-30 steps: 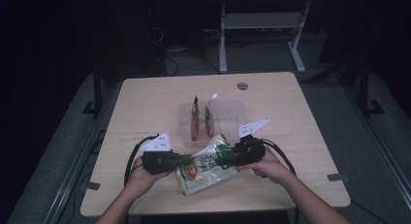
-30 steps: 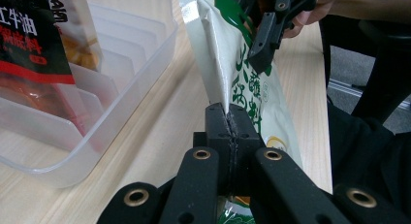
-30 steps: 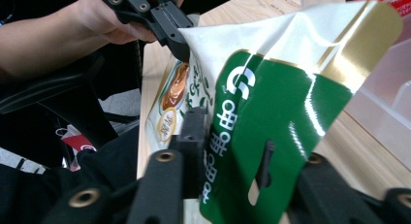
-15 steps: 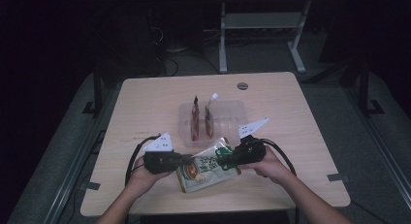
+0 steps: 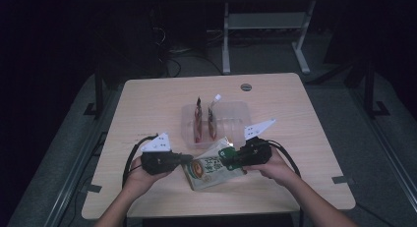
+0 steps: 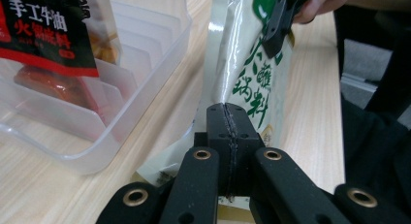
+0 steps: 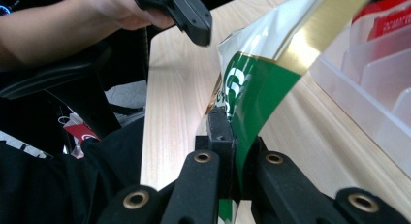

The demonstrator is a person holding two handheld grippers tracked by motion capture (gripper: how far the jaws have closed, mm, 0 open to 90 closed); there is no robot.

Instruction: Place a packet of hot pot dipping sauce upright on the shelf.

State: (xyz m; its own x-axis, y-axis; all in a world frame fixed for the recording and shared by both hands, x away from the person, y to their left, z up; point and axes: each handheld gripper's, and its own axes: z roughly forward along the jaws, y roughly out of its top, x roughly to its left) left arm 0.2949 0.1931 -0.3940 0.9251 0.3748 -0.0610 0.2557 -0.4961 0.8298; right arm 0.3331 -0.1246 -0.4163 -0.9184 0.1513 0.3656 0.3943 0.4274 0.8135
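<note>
Green-and-white pouch [image 5: 211, 165] lies just in front of the clear tray [image 5: 231, 120], where 2 red packets [image 5: 198, 120] stand upright. My left gripper [image 5: 186, 159] pinches its left edge; my right gripper [image 5: 227, 157] clamps its right edge.

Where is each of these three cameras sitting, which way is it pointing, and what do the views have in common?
High view: fixed above the person's side, looking forward and down on the table; both forearms enter from below, holding the left gripper and right gripper.
Left gripper view: rides the left gripper, looking past the clear tray at the right gripper's fingers.
Right gripper view: rides the right gripper, facing the opposite hand.
Shared: the green pouch, pinched at opposite edges.
</note>
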